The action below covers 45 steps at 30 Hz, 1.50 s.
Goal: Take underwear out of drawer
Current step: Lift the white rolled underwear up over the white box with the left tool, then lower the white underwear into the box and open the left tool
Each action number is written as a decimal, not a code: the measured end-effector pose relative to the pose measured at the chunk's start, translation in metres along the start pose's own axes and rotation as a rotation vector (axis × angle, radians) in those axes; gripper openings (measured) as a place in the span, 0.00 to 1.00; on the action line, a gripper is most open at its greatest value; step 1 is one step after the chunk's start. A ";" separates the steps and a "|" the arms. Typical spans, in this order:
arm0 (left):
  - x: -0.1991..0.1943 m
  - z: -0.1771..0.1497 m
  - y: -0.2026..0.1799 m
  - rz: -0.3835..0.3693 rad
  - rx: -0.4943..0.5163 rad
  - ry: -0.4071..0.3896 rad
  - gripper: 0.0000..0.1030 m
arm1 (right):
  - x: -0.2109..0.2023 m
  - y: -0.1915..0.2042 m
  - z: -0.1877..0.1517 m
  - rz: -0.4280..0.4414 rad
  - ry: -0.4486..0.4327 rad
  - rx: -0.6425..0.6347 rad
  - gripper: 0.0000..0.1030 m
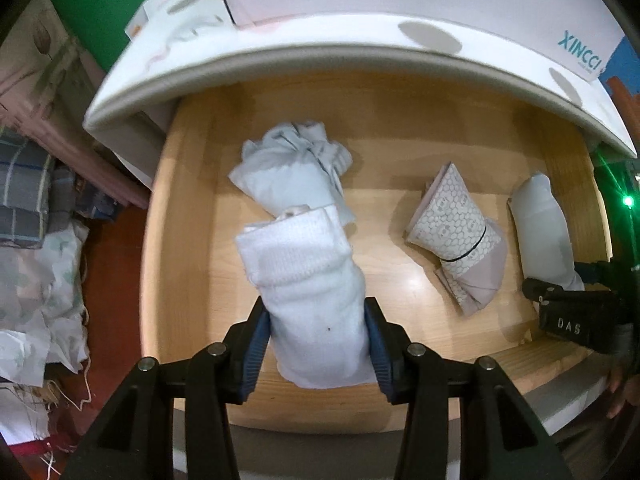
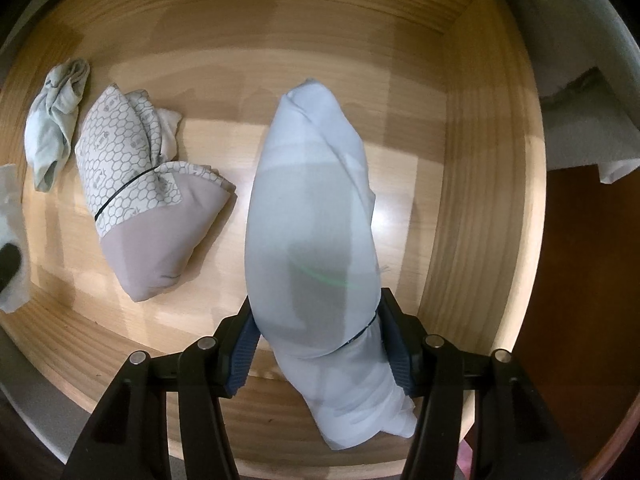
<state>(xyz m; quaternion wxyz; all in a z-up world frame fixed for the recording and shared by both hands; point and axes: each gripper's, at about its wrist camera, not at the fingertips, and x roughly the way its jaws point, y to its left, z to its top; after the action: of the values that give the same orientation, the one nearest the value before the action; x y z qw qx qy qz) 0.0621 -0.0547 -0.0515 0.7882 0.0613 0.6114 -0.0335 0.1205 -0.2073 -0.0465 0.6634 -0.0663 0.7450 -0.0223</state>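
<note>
The left gripper [image 1: 318, 344] has its blue ribbed pads clamped on the lower end of a white knitted roll [image 1: 308, 296], whose long axis runs from 6 toward 12 o'clock, slightly tilted left, above the wooden drawer [image 1: 384, 128]. Just beyond its far end, at 12 o'clock, lies a crumpled pale-blue bundle [image 1: 292, 172] on the drawer floor. At 3 o'clock sits a honeycomb-print roll [image 1: 456, 232] with a mauve end and a thin black band.

The right gripper [image 2: 318, 344] pinches a smooth white roll [image 2: 312, 216] near its lower end, where a dark band circles it; this roll points toward 12 o'clock and its jaws press on both sides. The same honeycomb-print roll [image 2: 136, 184] lies at 9 o'clock, apart from it. A white patterned top [image 1: 280, 64] overhangs the drawer's back.
</note>
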 end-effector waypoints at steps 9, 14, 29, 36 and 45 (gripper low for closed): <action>-0.029 0.003 0.025 0.027 0.035 -0.102 0.45 | -0.003 -0.006 0.004 0.037 -0.009 0.041 0.51; -0.055 0.006 0.023 0.051 0.063 -0.176 0.45 | -0.004 -0.010 0.008 0.043 -0.013 0.046 0.51; -0.141 0.012 0.009 0.030 0.128 -0.333 0.45 | -0.003 -0.007 0.007 0.046 -0.017 0.047 0.51; -0.186 0.024 0.017 -0.026 0.095 -0.404 0.45 | -0.002 -0.006 0.007 0.046 -0.017 0.046 0.51; -0.238 0.069 0.038 -0.068 0.048 -0.542 0.45 | -0.001 -0.006 0.008 0.046 -0.018 0.051 0.51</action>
<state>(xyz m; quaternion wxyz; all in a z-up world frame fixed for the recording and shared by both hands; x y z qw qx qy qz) 0.0732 -0.0315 0.1980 0.9198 0.0481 0.3789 -0.0898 0.1287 -0.2128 -0.0457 0.6719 -0.0325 0.7395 -0.0256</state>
